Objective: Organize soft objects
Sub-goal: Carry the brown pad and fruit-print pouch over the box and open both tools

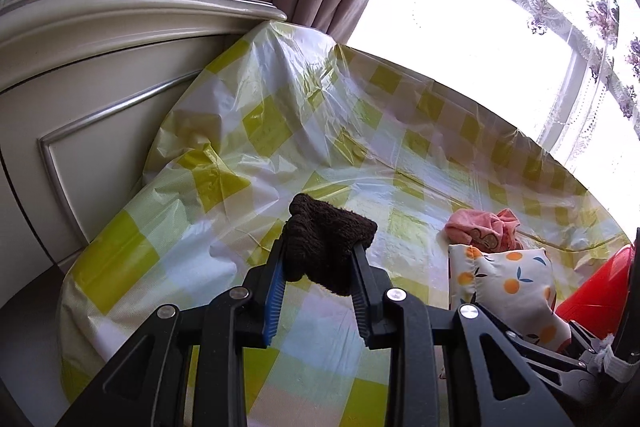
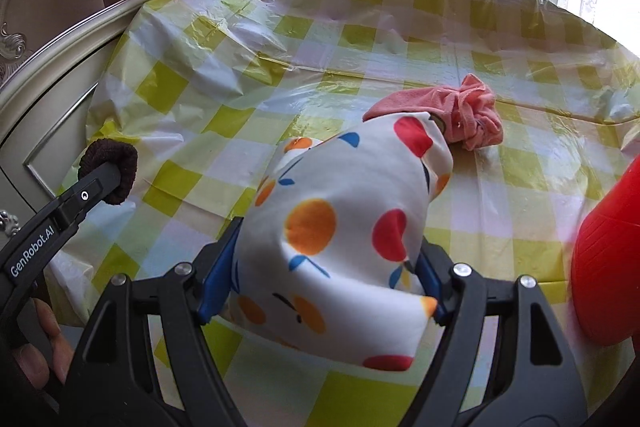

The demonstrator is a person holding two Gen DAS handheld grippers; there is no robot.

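Gripped in the left gripper (image 1: 320, 259), a dark brown knitted cloth (image 1: 326, 241) is pinched between narrow jaws in the left wrist view; it is fuzzy, bunched, and hangs a little below the fingers, held above a bed covered with a yellow-and-white checked plastic sheet (image 1: 280, 131). To the right lie a crumpled pink cloth (image 1: 484, 227) and, just in front of it, a white cushion with an orange-fruit print (image 1: 512, 287); a red object (image 1: 600, 291) sits at the far right edge. A cream headboard (image 1: 100, 67) stands on the left. In the right wrist view, the right gripper (image 2: 324, 283) clamps that cushion (image 2: 340, 227) with its jaws set fairly wide, the plump fabric bulging between them. Beyond its far tip, the pink cloth (image 2: 460, 107) rests on the sheet (image 2: 240, 67).
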